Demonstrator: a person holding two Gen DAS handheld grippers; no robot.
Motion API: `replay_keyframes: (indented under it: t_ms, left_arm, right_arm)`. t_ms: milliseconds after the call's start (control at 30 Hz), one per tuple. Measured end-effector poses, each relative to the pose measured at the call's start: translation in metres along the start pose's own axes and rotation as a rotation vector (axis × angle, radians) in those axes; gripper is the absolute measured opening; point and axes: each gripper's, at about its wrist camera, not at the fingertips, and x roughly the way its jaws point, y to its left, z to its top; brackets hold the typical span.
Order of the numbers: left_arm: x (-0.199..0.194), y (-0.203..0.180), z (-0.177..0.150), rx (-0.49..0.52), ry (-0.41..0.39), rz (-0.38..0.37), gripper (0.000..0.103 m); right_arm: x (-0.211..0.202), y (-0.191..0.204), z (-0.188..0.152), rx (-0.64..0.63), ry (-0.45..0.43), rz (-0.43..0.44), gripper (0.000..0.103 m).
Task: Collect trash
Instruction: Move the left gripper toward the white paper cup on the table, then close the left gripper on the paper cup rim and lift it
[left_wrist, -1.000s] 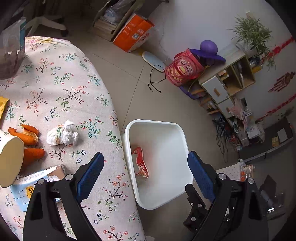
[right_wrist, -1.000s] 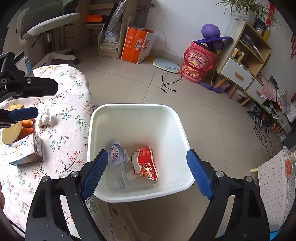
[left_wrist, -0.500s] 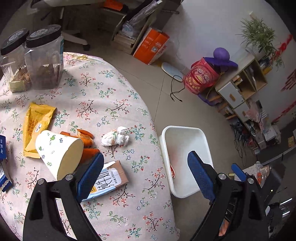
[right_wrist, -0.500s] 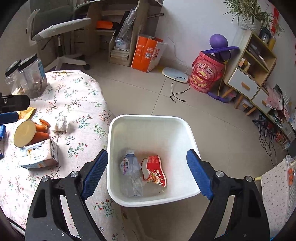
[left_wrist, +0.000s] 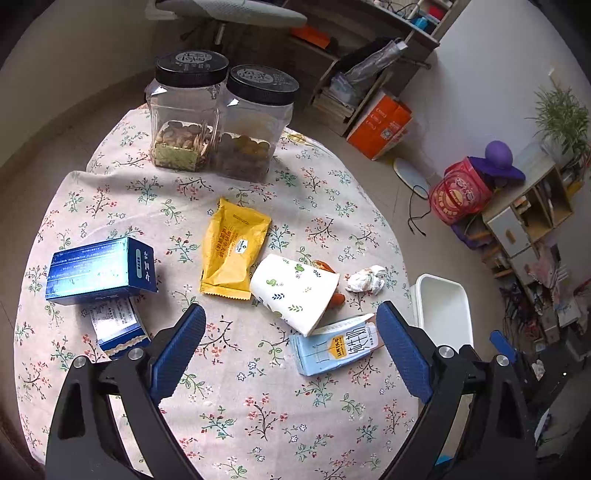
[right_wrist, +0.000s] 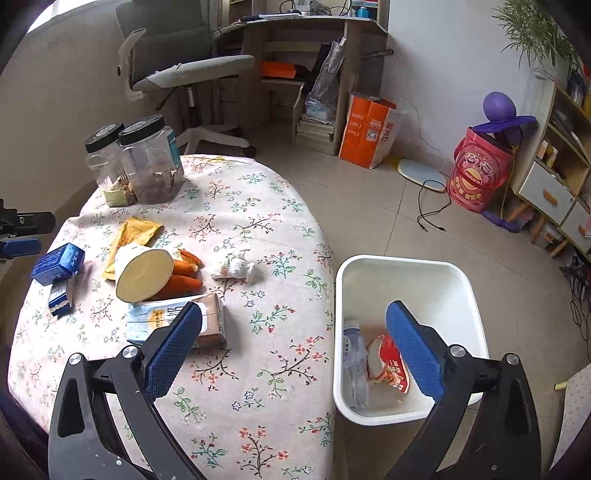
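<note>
**Both grippers empty above a cluttered table, bin at the edge**

The left gripper (left_wrist: 290, 343) hangs with its blue pads spread wide and nothing between them; the right gripper (right_wrist: 295, 341) is spread the same way, also empty.

The trash lies mid-frame in the left view: a tipped white paper cup with leaf print (left_wrist: 295, 291), a flat yellow snack wrapper (left_wrist: 232, 249), a crumpled white paper wad (left_wrist: 365, 280) and a flattened pale-blue milk carton (left_wrist: 338, 347).

Likely trouble: the cup lies partly over the carton and against orange peel-like scraps (right_wrist: 183, 275), so closing on one could drag or roll another. The wad sits near the table's right edge and could be knocked to the floor.

The white plastic bin (right_wrist: 458, 273), lower right in the right view, stands just beside the floral tablecloth (right_wrist: 258, 369). Bare cloth in the lower frame gives approach room; two black-lidded clear jars (left_wrist: 221, 118) crowd the upper left.
</note>
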Motion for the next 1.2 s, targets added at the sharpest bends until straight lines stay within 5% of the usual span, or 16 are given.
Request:
replay_keyframes:
  t_ms: [133, 333, 700, 800, 867, 933, 1200]
  left_arm:
    - [0.012, 0.007, -0.006, 0.003, 0.031, -0.011, 0.091]
    - [0.044, -0.005, -0.015, 0.035, 0.098, -0.052, 0.091]
    - [0.091, -0.049, -0.02, 0.259, 0.068, 0.173, 0.09]
    - [0.099, -0.049, -0.021, 0.275, 0.09, 0.174, 0.061]
    - [0.101, -0.045, -0.02, 0.26, 0.11, 0.164, 0.021]
    - [0.099, -0.039, -0.018, 0.23, 0.118, 0.138, 0.006]
    - [0.066, -0.025, -0.009, 0.138, 0.079, 0.041, 0.003]
  right_arm:
    - [0.012, 0.026, -0.002, -0.029, 0.05, 0.061, 0.096]
    - [0.024, 0.05, -0.006, -0.101, 0.09, 0.037, 0.096]
    - [0.04, 0.049, -0.012, -0.121, 0.141, 0.015, 0.096]
    - [0.043, 0.053, -0.012, -0.137, 0.147, 0.022, 0.096]
    - [0.045, 0.054, -0.012, -0.142, 0.153, 0.026, 0.096]
    - [0.048, 0.054, -0.012, -0.142, 0.159, 0.029, 0.096]
    - [0.05, 0.065, -0.015, -0.175, 0.171, 0.061, 0.096]
